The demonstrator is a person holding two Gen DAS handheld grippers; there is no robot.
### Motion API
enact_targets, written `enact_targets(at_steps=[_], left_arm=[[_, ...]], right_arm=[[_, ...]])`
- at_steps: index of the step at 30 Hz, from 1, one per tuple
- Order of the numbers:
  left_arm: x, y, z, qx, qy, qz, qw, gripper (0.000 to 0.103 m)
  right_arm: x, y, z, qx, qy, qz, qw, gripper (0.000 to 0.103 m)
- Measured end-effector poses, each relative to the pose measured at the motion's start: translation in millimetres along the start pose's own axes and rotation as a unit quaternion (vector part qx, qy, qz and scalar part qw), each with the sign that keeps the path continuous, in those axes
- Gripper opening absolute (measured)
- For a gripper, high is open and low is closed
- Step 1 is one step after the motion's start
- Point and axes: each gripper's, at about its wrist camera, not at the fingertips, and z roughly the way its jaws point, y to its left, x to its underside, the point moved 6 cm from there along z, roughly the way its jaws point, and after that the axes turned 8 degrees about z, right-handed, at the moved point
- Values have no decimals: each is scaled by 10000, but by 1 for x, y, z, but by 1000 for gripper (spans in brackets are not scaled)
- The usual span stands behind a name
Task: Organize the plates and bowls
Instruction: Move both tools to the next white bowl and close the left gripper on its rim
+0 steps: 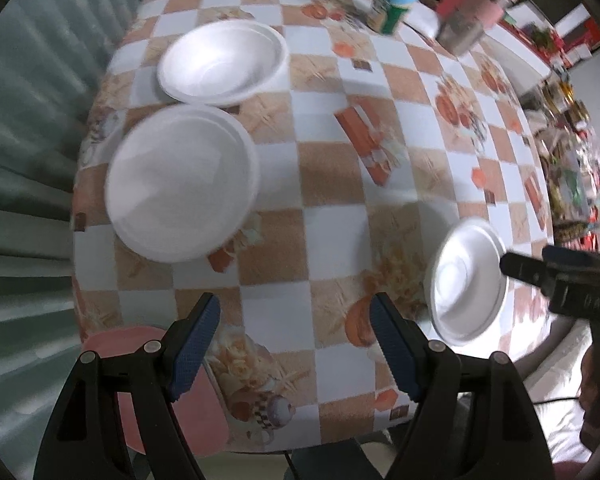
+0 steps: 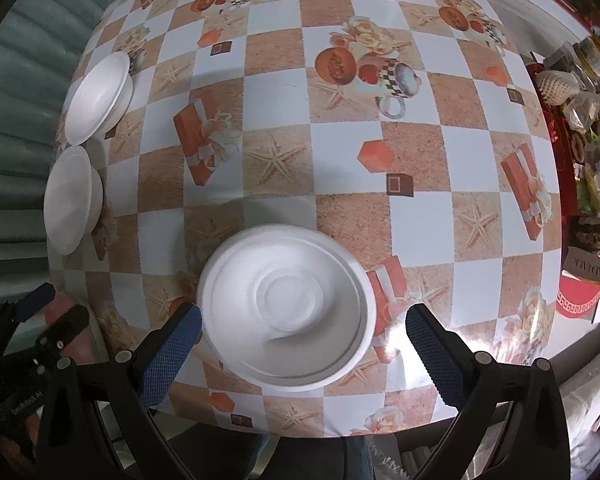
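Three white foam dishes sit on the checked tablecloth. In the left wrist view a bowl (image 1: 223,62) is at the far left, a plate stack (image 1: 182,182) is nearer, and a third dish (image 1: 468,280) is at the right. My left gripper (image 1: 294,350) is open and empty above the table's near edge. My right gripper (image 2: 304,354) is open, its jaws either side of the third dish (image 2: 288,308). The other two dishes (image 2: 98,94) (image 2: 72,200) show at the left edge of the right wrist view.
Jars and bottles (image 1: 396,0) (image 1: 480,8) stand at the table's far edge. A pink stool (image 1: 180,396) is below the near left corner. Cluttered goods (image 2: 584,128) lie on the right. The right gripper's finger (image 1: 540,276) shows beside the third dish.
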Motion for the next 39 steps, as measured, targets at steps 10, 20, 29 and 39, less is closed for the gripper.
enact_targets(at_steps=[10, 20, 29, 39], left_arm=[[-28, 70, -6, -338, -125, -1008, 9942, 80], [-39, 141, 8, -738, -54, -1923, 9785, 80], [-48, 164, 37, -914, 180, -1780, 9796, 80], [-62, 170, 76, -920, 551, -1525, 9825, 80]], right_arm=[[-15, 49, 6, -112, 71, -548, 9984, 103], [-32, 128, 26, -252, 275, -1223, 9918, 103], [-50, 186, 59, -227, 425, -1562, 9866, 103], [-60, 217, 94, -213, 596, -1644, 9844, 103]])
